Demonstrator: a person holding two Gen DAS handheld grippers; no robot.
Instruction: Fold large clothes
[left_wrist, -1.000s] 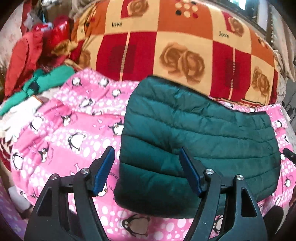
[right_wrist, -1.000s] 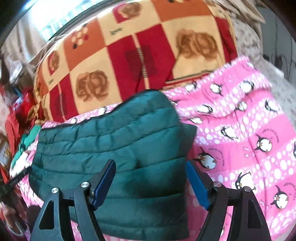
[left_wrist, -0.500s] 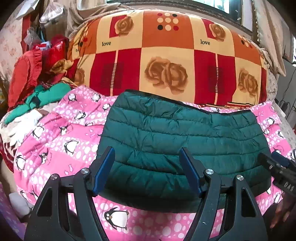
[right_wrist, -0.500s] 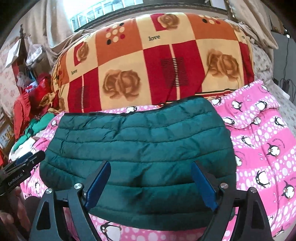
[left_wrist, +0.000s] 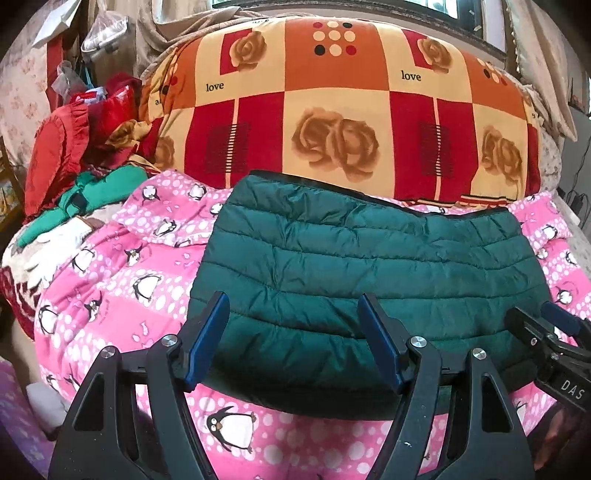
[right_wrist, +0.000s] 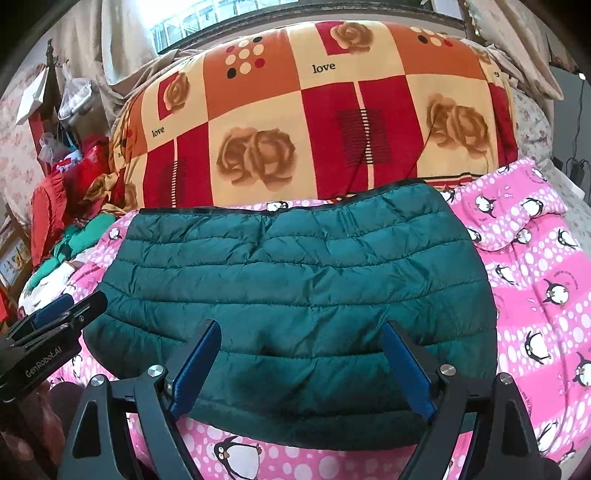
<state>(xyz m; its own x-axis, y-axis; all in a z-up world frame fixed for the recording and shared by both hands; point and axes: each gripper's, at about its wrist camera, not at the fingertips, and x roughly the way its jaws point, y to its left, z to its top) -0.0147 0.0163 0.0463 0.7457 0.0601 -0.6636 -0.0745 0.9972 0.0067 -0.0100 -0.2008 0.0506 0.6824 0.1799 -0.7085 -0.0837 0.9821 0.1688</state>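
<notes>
- Dark green quilted puffer jacket (left_wrist: 369, 273), folded into a wide flat bundle, lies on a pink fleece blanket with penguin print (left_wrist: 122, 280) covering the bed.
- Black-trimmed edge of the jacket is at the far side, just beside a big rolled quilt in red, orange and cream checks with rose print (left_wrist: 332, 110).
- Left gripper (left_wrist: 295, 339): black frame, blue pads, jaws wide, nothing between them; hovers over the jacket's near edge.
- Right gripper (right_wrist: 303, 369): jaws wide, empty, above the near edge too.
- Each gripper shows at the other view's side edge.
- Pile of red and green clothes (left_wrist: 74, 162) sits left of the jacket, well apart.
</notes>
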